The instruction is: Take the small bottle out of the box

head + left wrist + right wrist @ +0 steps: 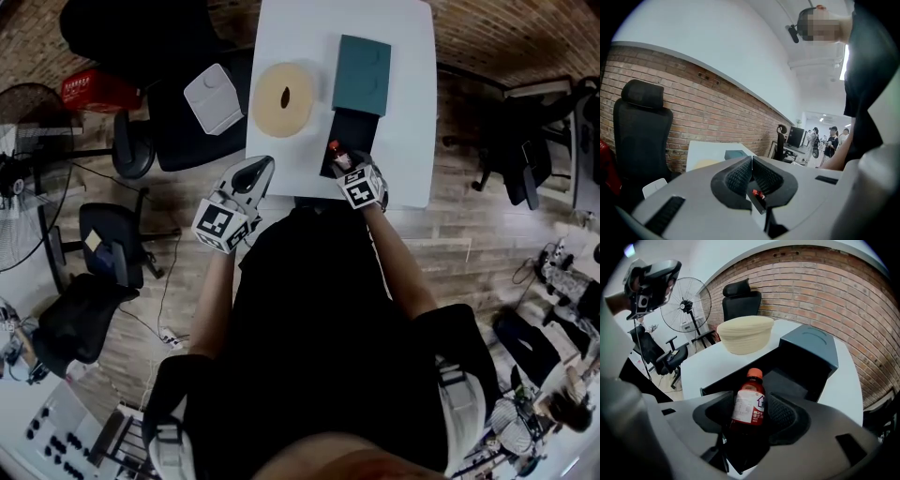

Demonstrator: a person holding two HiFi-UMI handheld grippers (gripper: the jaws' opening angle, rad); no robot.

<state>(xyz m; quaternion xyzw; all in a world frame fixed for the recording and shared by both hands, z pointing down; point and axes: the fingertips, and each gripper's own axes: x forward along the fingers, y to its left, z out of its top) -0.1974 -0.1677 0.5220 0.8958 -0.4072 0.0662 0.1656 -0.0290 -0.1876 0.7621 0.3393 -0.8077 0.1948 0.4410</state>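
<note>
Right gripper (750, 416) jaws clamped on bottle (749, 401), red cap up, at 6 o'clock end of open black box (356, 127). Left gripper (751, 174) jaws pressed together, empty, at table (403, 56) 7 o'clock corner. Bowl (284, 98) at box's 10 o'clock.

Soft indoor light is falling evenly; the white table (291, 28) is glaring, the box (354, 131) is sitting shadowed, fisheye edges are bending.

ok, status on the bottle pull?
Right claw shut on small bottle, bottle inside open box, not yet lifted out. Left claw shut, empty, held aside. Nothing over the bottle.
</note>
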